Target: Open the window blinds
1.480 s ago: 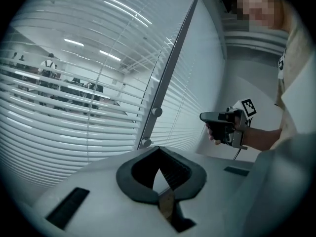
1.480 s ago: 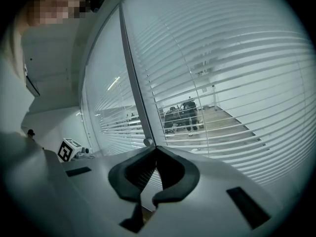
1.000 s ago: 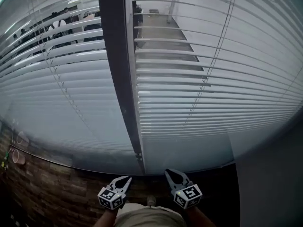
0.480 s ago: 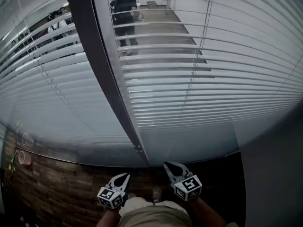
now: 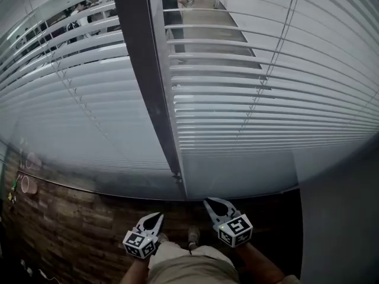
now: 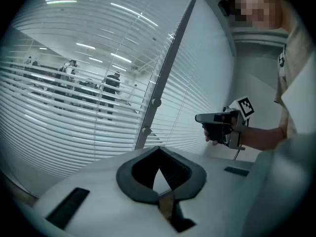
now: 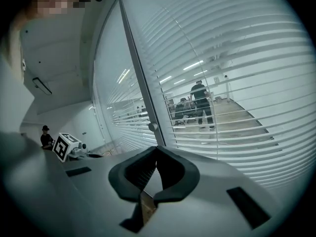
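Window blinds (image 5: 266,87), left hand-held gripper (image 5: 157,217) closed, right hand-held gripper (image 5: 209,202) closed

The window blinds (image 5: 266,93) are white slats that draw fine horizontal stripes, crossed by thin pale cords (image 5: 260,90). The upright frame post (image 5: 145,81) between the two panes is dark grey. Below the blinds, the floor (image 5: 71,229) has a brick-like pattern in brown and rust tones. The wall (image 5: 340,218) at the right is plain grey. The left gripper (image 5: 156,218) and the right gripper (image 5: 209,203) have white bodies and dark grey ribbed jaws, and each carries a cube with black-and-white square markers. The trousers (image 5: 189,270) are beige. Beyond the glass, a person (image 7: 200,100) wears dark clothes and the far floor (image 5: 204,28) is tan.
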